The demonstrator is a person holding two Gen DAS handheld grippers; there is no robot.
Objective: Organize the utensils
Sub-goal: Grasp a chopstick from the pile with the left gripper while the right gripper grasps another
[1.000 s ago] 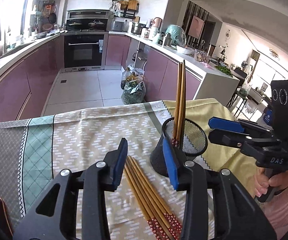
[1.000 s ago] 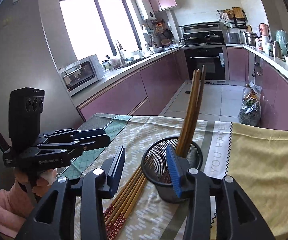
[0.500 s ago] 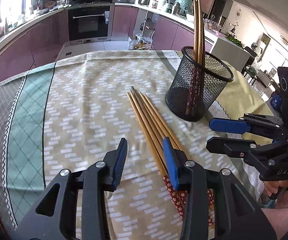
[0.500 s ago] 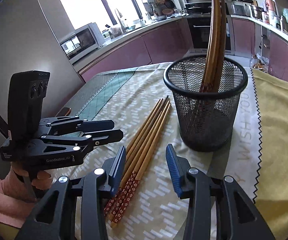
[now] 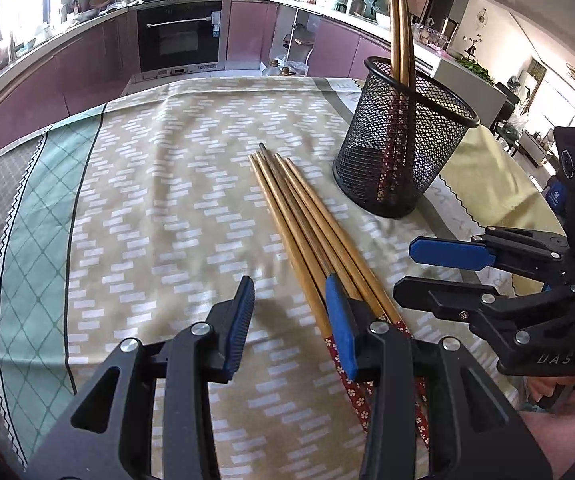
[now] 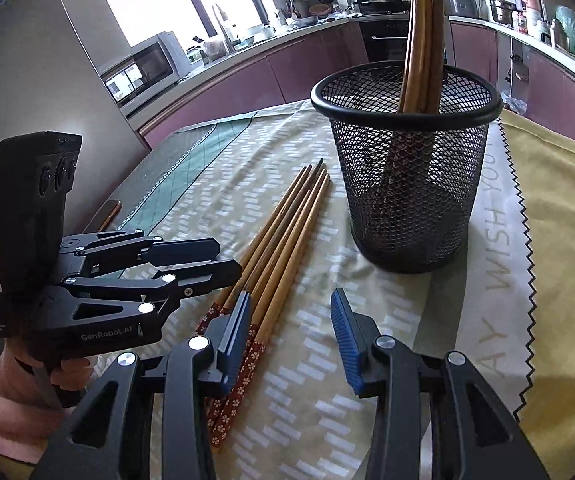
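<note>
- Came down over the last second from a high look across the kitchen to a low, steep look at the desk (image 5: 159,184), both tools together; mesh holder (image 5: 403,148) now large and close in both views, where a second ago only its rim and top showed.
- Left tool (image 5: 289,320) low over the patterned cloth, just short of the loose chopsticks (image 5: 307,236), jaws parted and empty; its right pad (image 5: 340,328) over the bundle's edge near the red flowered ends, its left pad clear of the wood, on the side away from the holder.
- Right tool (image 6: 289,338) likewise parted and empty, gap much as before; its left pad (image 6: 235,340) over the red ends of the loose chopsticks (image 6: 283,236), the other pad over bare cloth, on the side nearer the holder (image 6: 407,168).
- Loose chopsticks flat on the cloth beside the holder, tips pointing past its base, red ends toward the tools; bundle unmoved through the descent.
- Standing chopsticks (image 6: 423,32) already upright in the holder, leaning on its rim, so part of the sorting judged done.
- Descent judged the approach for the next pick: neither tool yet straddling a stick, so a small sideways shift toward the bundle probably needed before closing.
- Sticks packed side by side and touching; taking one cleanly looked awkward, with a risk of dragging neighbours or rolling them on the cloth.
- Tools close together at the red ends; a bump between them looked possible.
</note>
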